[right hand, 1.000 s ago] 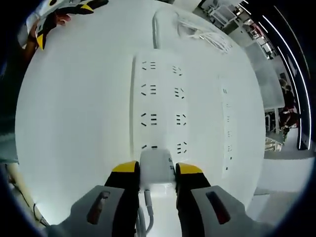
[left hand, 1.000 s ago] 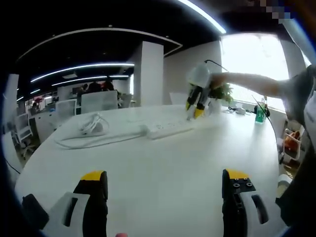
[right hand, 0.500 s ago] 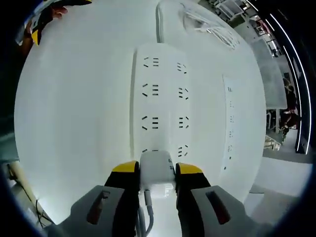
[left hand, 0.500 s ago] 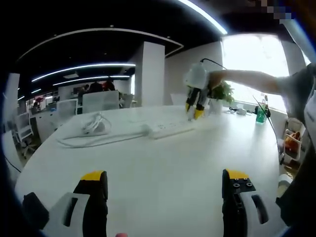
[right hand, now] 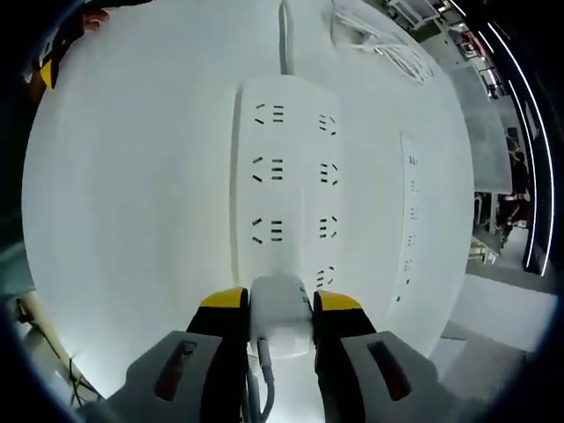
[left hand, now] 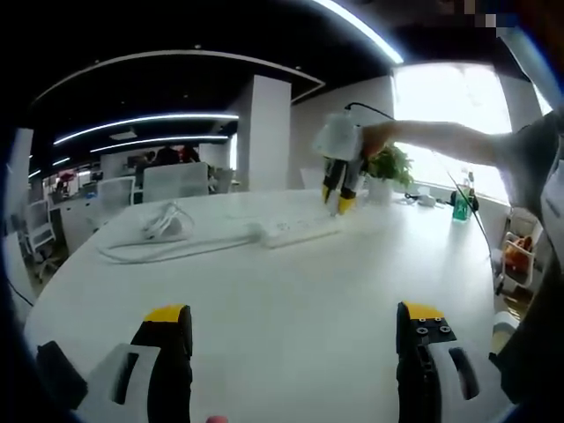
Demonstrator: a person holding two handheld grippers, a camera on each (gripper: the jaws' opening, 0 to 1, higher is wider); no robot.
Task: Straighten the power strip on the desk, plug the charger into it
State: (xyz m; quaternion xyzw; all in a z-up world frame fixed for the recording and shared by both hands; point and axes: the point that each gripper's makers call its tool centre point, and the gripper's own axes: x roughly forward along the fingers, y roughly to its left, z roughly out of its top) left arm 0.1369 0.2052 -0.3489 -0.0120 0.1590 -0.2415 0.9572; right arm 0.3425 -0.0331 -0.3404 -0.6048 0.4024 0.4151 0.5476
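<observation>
Right gripper view: white charger point(right hand: 280, 304) pinched, seemingly over power strip point(right hand: 286, 181).

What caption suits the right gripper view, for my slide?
Right gripper holds a white charger over the power strip.

Left gripper view: a dim room with a dark ceiling crossed by bright strip lights point(left hand: 145, 119) at 11 o'clock, and a window point(left hand: 449, 115) at 2 o'clock blown out to white glare. The white tabletop point(left hand: 282, 300) is evenly lit with faint shadows. Fisheye bending curves the edges, and distant furniture is soft. Right gripper view: the tabletop glares almost uniformly white, washing out detail, while the strongly curved margins fall dark
</observation>
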